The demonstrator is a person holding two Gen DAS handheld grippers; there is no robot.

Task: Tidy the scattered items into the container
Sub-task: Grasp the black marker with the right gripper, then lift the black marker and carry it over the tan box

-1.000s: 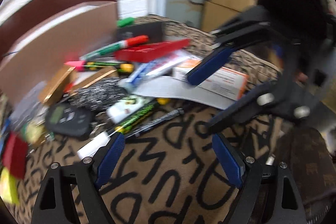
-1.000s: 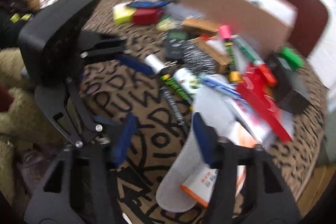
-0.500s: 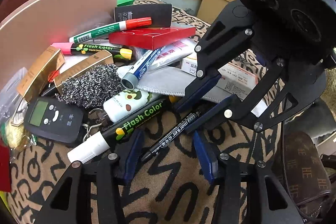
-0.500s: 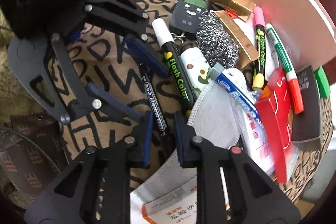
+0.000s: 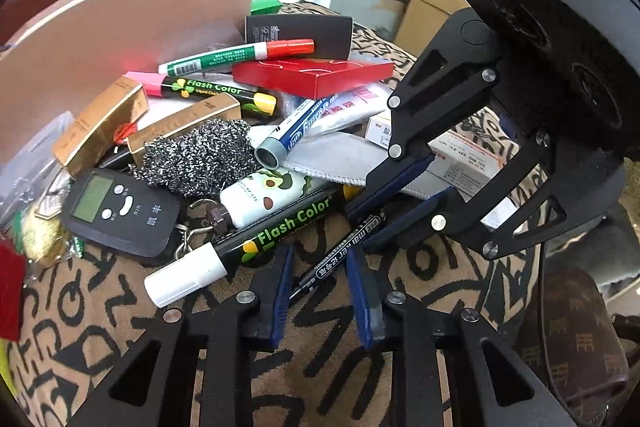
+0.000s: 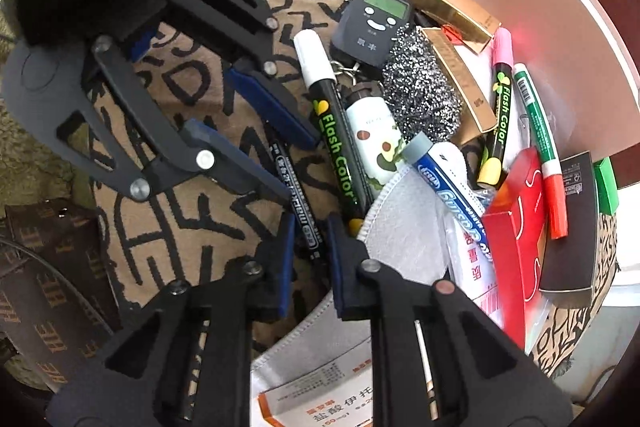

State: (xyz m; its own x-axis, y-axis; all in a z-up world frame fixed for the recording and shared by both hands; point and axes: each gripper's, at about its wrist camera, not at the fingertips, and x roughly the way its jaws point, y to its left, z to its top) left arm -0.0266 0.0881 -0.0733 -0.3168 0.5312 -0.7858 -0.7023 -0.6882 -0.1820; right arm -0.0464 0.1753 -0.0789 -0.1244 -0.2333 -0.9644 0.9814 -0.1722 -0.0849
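A thin black marker (image 5: 346, 247) (image 6: 298, 195) lies on the lettered cloth, at the near edge of a heap of items. My left gripper (image 5: 320, 259) straddles one end, its blue pads apart and not pressing it. My right gripper (image 6: 312, 231) straddles the other end, jaws narrow, a small gap still showing on each side. Each gripper shows in the other's view, the right one (image 5: 394, 203) and the left one (image 6: 296, 163). The tan box wall (image 5: 132, 39) (image 6: 532, 11) stands behind the heap.
The heap holds a Flash Color marker (image 5: 256, 239), a steel scourer (image 5: 200, 163), a black digital scale (image 5: 120, 211), gold boxes (image 5: 100, 127), a red box (image 5: 316, 77), a grey mask (image 6: 404, 227) and a medicine box (image 5: 464, 163). A brown bag (image 5: 580, 343) lies right.
Both grippers have come in from above the table to the thin black marker. The left jaws have narrowed around its end. The right jaws stay narrow around the other end.
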